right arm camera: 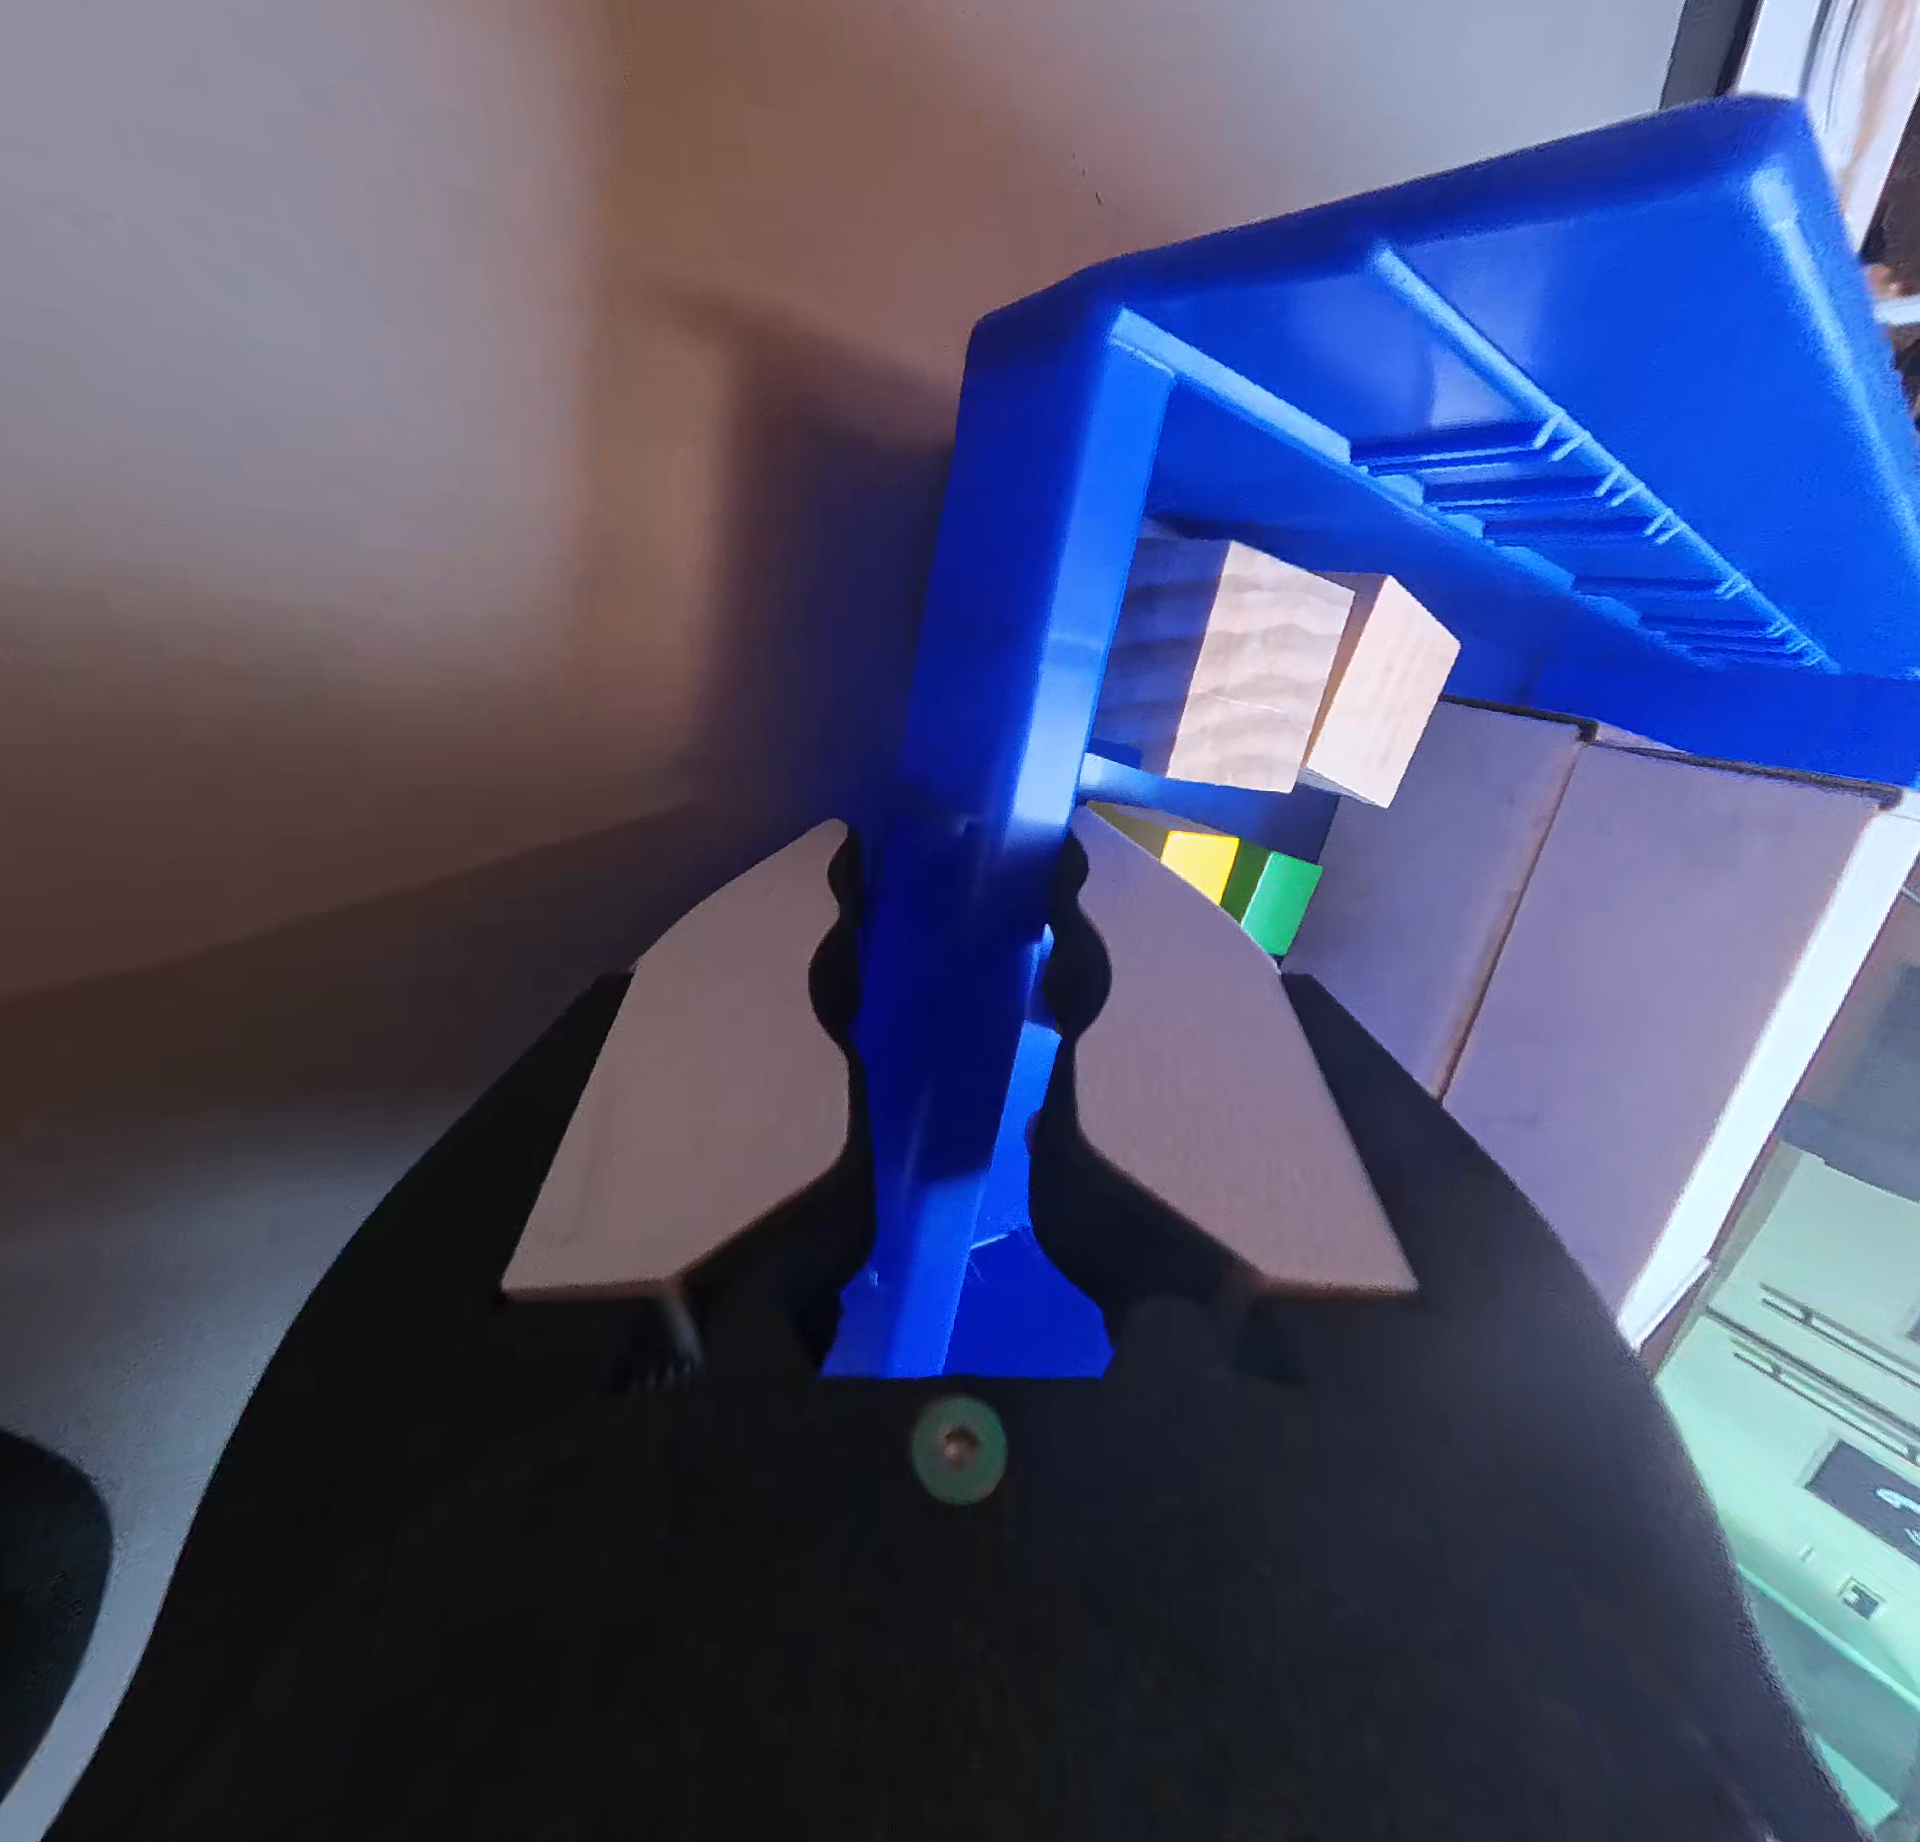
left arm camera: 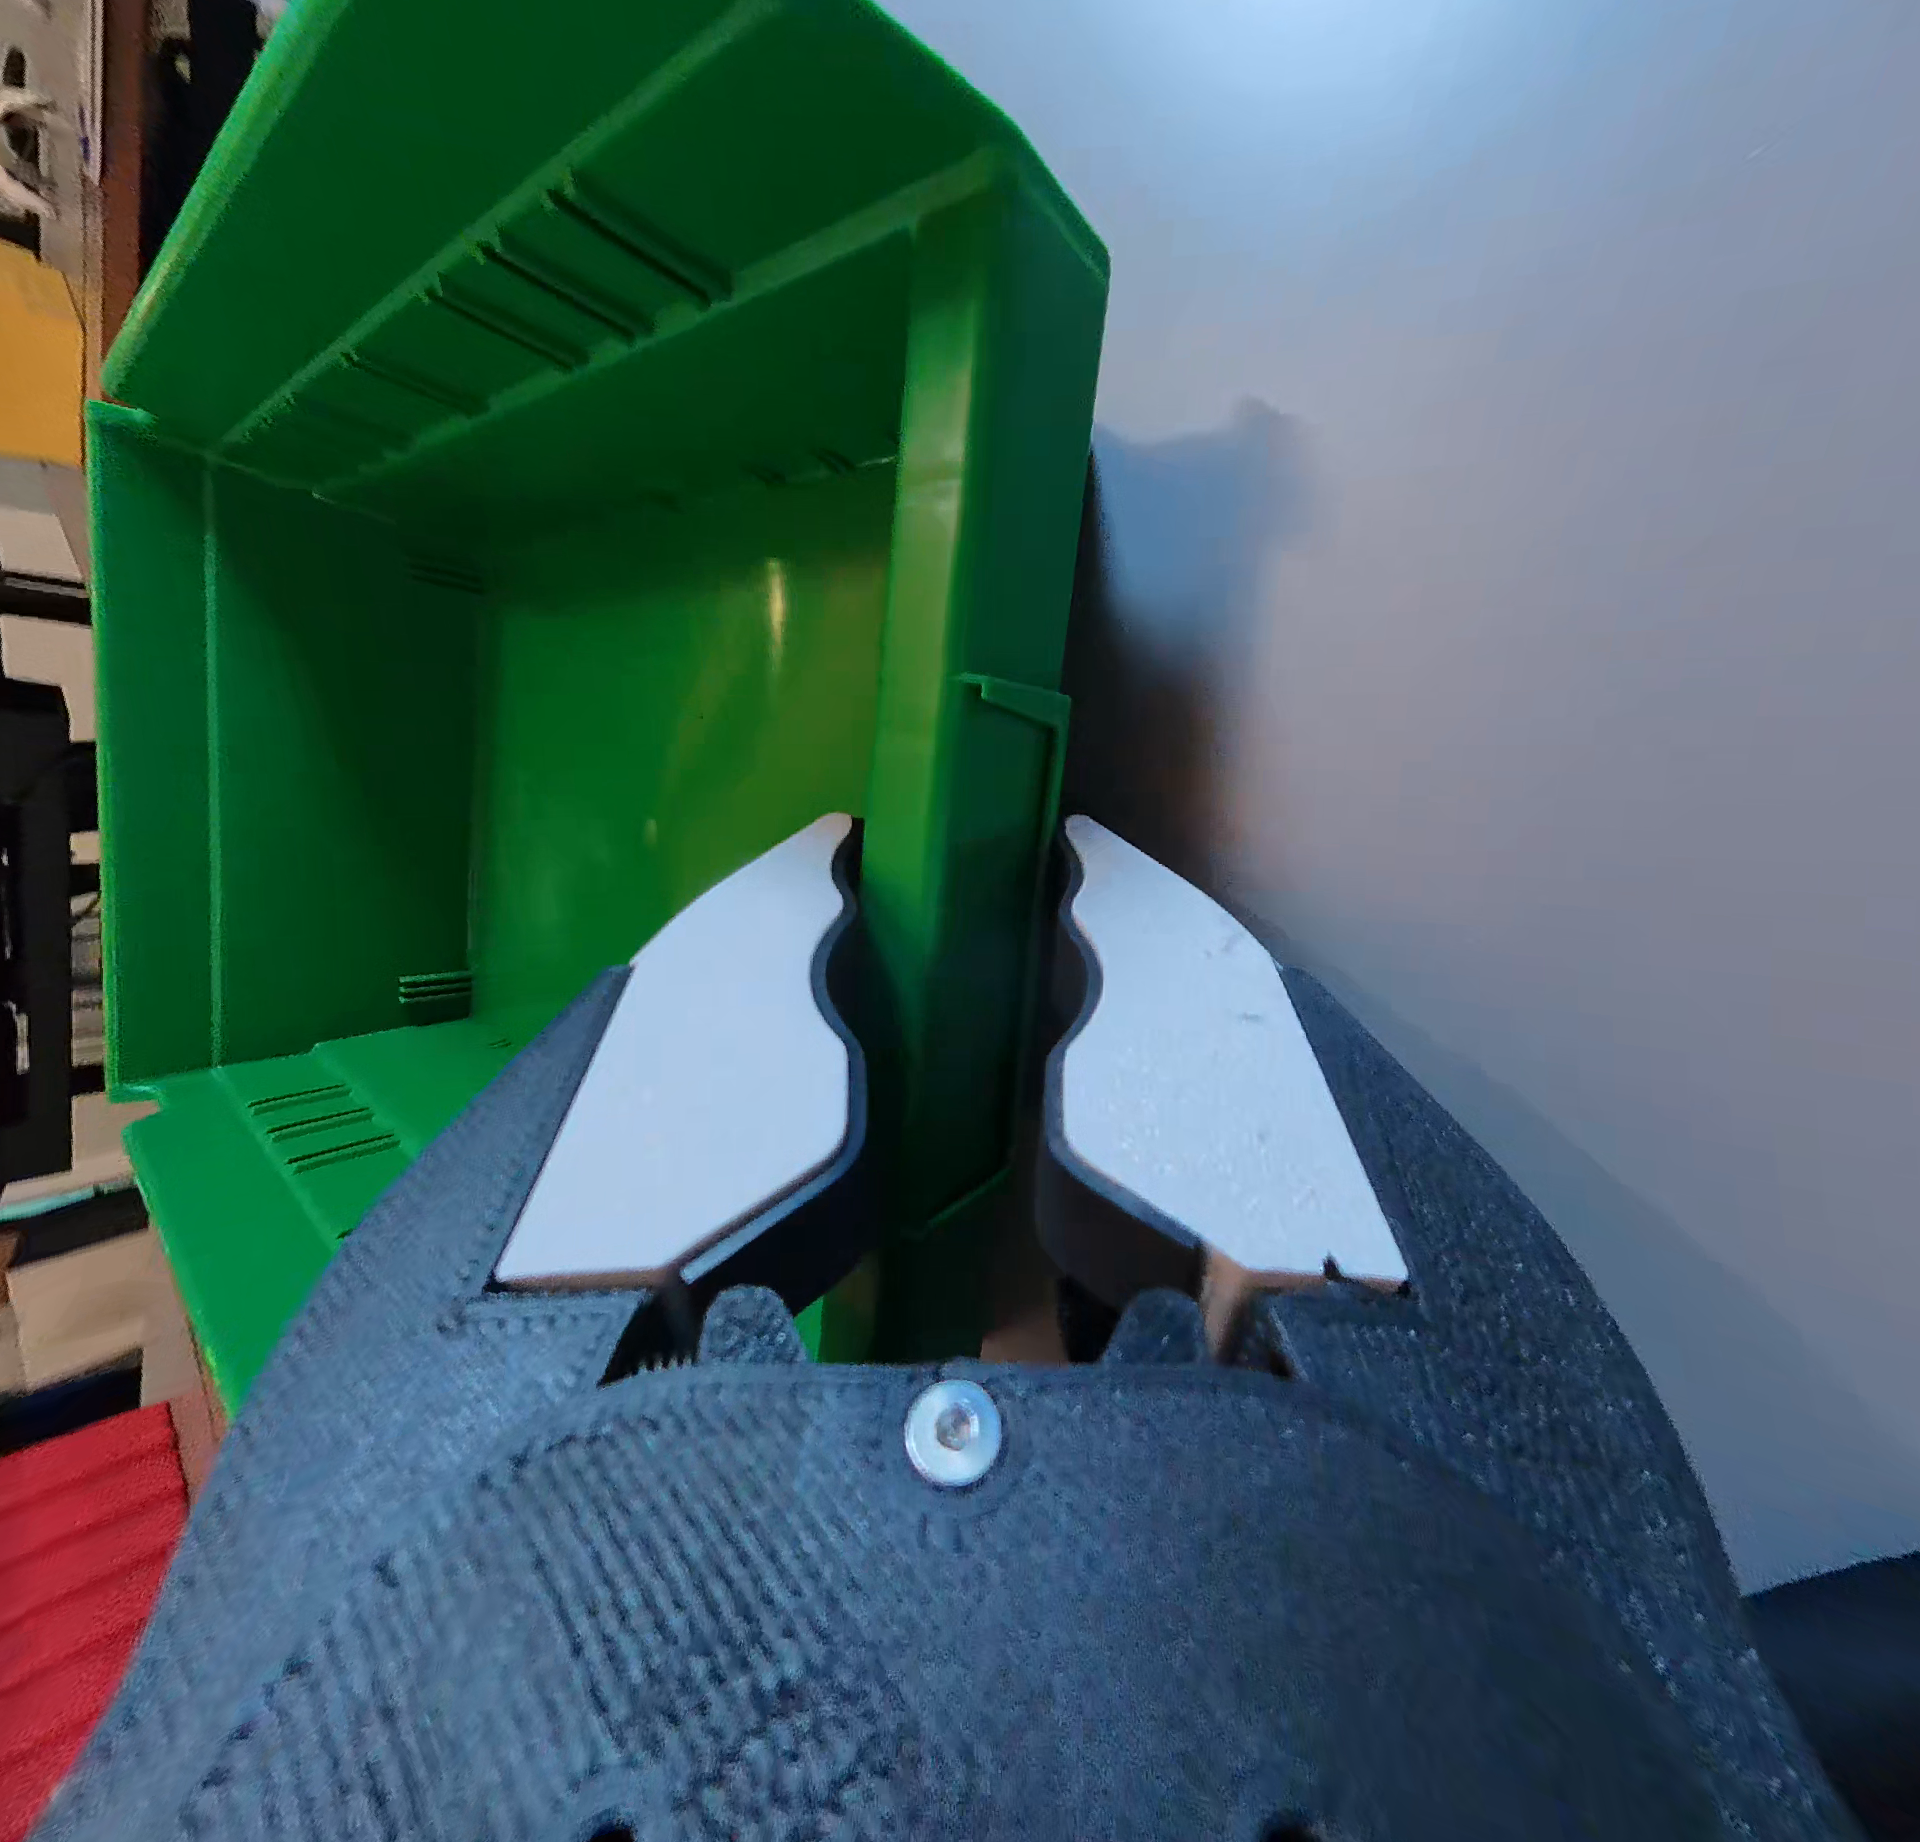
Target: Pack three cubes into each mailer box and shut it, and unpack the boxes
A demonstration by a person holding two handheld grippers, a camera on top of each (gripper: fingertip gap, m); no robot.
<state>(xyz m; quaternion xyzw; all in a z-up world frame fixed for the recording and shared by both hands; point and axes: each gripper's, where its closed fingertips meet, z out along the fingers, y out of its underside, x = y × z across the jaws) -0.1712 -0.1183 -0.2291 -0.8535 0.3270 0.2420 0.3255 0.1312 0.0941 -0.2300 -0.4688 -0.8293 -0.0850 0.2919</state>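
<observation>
My left gripper (left arm camera: 958,842) is shut on the side wall of a green plastic bin (left arm camera: 582,712), one finger inside and one outside. The bin is turned with its opening toward the camera, and its inside looks empty. My right gripper (right arm camera: 961,847) is shut on the side wall of a blue plastic bin (right arm camera: 1558,338), which is tipped over. Two plain wooden cubes (right arm camera: 1257,680) sit at its mouth. A yellow cube (right arm camera: 1200,857) and a green cube (right arm camera: 1283,904) lie below them, next to an open cardboard mailer box (right arm camera: 1621,919).
A pale surface (left arm camera: 1507,545) fills the right of the left wrist view. A red ribbed thing (left arm camera: 83,1605) lies at the bottom left. Cluttered shelving (left arm camera: 42,234) stands behind the green bin. A greenish panel (right arm camera: 1808,1429) lies right of the mailer box. The grippers' ends are close to 35 centimetres from one another.
</observation>
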